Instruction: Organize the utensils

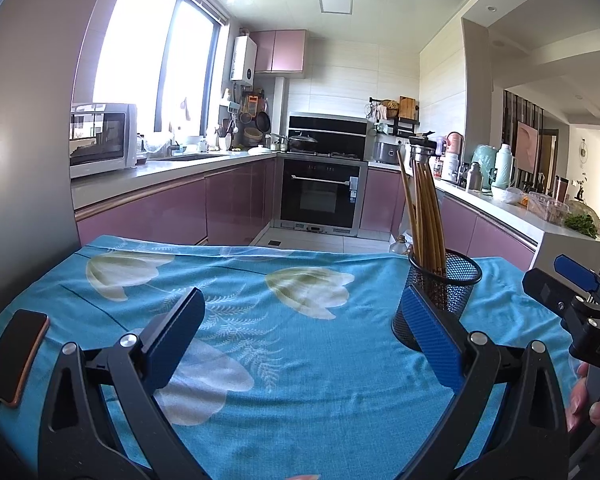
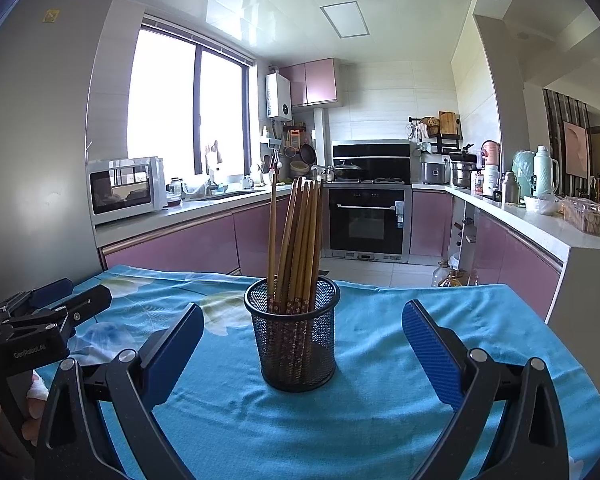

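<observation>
Pink-fronted kitchen cabinets, a built-in oven [image 2: 366, 216] and a bright window fill the background, and in front of them stands a bench covered with a turquoise floral cloth [image 2: 380, 360]. On the cloth stands a black mesh holder [image 2: 294, 340], upright, with a bundle of wooden chopsticks [image 2: 300, 240] standing in it and leaning a little; one stick stands apart at the left of the bundle.

From the right wrist view, the right gripper [image 2: 304, 354] has its blue-padded fingers [image 2: 432, 356] spread wide and empty. The holder sits centred between them, just ahead of the pads, touching neither. Nothing lies between the fingers and the holder.

From the left wrist view, the left gripper [image 1: 304, 344] is likewise wide open and holds nothing. Bare cloth lies between its fingers [image 1: 176, 336]; the holder [image 1: 446, 296] stands at the right, partly hidden behind the right-hand pad, and whether they touch I cannot tell.

A phone [image 1: 16, 360] with a white cable lies on the cloth at the left edge, well apart from the holder. A hand [image 1: 592, 404] grips the other gripper's handle at the far right of the left wrist view. A microwave [image 2: 126, 190] sits on the counter under the window.
</observation>
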`<state>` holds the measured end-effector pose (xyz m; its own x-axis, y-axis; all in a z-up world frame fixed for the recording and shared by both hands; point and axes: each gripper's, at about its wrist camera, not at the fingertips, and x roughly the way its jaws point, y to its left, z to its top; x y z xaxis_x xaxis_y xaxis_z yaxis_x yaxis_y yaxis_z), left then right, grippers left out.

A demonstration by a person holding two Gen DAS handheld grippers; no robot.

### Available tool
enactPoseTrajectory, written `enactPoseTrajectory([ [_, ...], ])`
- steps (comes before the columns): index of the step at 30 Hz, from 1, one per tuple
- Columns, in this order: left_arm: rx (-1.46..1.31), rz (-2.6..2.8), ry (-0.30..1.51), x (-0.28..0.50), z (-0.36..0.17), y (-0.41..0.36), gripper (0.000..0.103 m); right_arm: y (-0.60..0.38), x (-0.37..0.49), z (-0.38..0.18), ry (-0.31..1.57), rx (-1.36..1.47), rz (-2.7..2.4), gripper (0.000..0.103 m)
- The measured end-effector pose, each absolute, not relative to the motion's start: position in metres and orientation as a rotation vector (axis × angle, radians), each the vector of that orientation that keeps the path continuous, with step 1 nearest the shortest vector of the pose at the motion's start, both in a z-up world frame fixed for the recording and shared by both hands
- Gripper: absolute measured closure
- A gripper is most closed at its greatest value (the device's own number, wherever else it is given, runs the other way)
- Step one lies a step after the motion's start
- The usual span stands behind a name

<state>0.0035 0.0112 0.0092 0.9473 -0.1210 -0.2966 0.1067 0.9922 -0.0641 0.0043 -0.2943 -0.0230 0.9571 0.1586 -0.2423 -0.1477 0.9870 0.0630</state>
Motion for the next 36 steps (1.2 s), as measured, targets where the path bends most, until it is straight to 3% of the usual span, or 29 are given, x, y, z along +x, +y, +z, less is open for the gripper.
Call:
enactPoseTrajectory([
  [36, -0.049, -0.102, 0.287, 0.0015, 0.0102, 0.0110, 0.006, -0.2986, 0.0013, -0.0190, 0.235, 0.050, 0.144, 0.007],
])
